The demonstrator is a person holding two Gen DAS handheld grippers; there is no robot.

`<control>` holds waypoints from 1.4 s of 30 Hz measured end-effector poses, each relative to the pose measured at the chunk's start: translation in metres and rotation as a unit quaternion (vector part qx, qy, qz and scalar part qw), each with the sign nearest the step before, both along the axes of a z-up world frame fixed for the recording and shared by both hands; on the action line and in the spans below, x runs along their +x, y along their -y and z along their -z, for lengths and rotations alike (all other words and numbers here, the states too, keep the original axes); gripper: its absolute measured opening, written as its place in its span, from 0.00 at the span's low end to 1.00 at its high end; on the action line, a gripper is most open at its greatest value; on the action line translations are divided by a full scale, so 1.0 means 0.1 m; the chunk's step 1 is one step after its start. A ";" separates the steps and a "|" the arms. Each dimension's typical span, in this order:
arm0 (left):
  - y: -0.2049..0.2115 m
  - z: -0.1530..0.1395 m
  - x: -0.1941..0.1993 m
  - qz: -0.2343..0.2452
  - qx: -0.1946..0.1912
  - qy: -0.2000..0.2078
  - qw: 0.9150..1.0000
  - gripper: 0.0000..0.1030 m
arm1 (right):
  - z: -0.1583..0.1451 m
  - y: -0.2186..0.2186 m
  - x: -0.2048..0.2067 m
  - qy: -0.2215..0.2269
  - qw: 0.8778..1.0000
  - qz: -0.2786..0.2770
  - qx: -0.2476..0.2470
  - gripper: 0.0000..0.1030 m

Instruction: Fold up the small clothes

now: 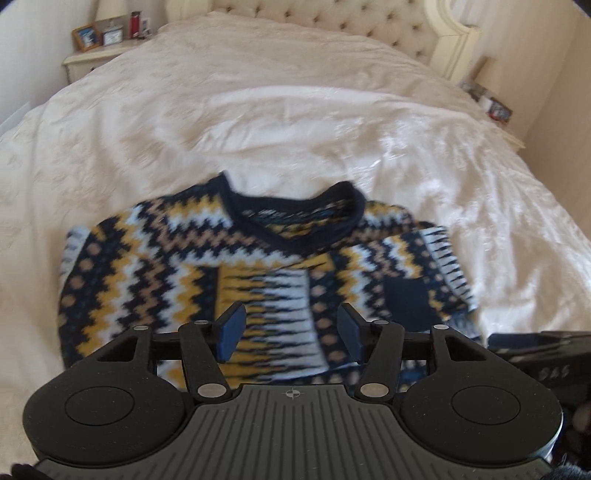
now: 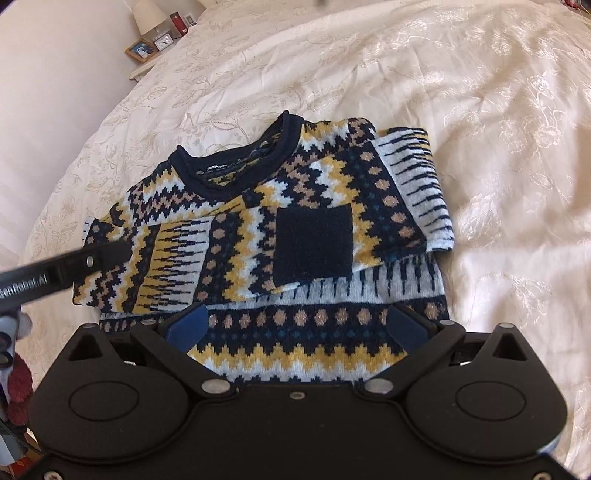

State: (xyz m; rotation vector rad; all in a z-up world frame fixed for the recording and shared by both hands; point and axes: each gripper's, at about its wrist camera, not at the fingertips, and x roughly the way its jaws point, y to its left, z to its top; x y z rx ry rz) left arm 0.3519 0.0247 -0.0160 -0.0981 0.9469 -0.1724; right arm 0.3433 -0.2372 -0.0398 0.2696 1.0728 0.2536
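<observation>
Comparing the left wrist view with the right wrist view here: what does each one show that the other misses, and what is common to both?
Only the left wrist view shows the tufted headboard and a second nightstand on the far side of the bed.

Only the right wrist view shows the collar label legibly and the sweater's lower hem.

Both show the patterned sweater with sleeves folded in, the cream bedspread, the framed photo, and an open claw: left, right.

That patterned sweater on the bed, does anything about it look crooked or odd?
Slightly. The sweater lies on the bedspread with both sleeves folded across the chest, but the right-side sleeve edge juts past the body, and the hem is not yet folded up. No damage shows. Both hand-held grippers hover open.
</observation>
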 end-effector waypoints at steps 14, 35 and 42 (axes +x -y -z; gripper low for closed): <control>-0.87 0.63 0.06 -0.105 0.027 -0.107 0.988 0.52 | 0.33 0.00 0.60 -0.006 1.000 -0.010 0.021 0.99; -0.89 0.64 0.03 -0.103 0.026 -0.112 0.988 0.58 | 0.49 0.14 0.67 -0.049 0.998 0.012 0.045 0.33; -0.88 0.42 -0.20 -0.096 0.036 -0.082 0.991 0.58 | 0.19 0.01 0.54 -0.015 0.998 -0.008 0.066 0.19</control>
